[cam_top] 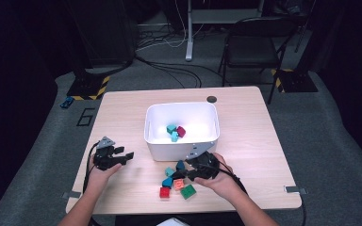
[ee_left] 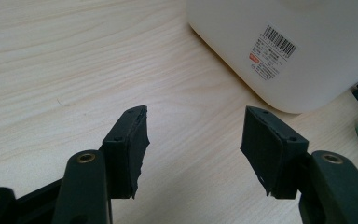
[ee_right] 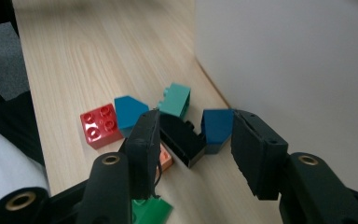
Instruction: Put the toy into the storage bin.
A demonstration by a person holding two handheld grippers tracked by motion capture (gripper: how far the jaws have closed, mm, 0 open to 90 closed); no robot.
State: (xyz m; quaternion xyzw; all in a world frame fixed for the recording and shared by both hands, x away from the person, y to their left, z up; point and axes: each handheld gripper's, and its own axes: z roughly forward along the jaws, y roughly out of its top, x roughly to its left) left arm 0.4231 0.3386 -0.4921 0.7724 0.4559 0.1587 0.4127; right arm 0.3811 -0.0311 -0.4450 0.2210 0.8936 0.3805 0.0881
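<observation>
While the right claw (ee_right: 191,154) is straddling, jaws apart, the black plastic brick (ee_right: 182,138) between them, centring it before squeezing is looking wise; left claw (ee_left: 193,149) is sitting open, empty.

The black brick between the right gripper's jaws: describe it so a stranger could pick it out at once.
Start at the white bin in the middle of the table. Just in front of its near wall lies a small cluster of toy bricks, where the right gripper hovers. The black brick is the only black piece, lying between a blue brick and an orange one.
</observation>
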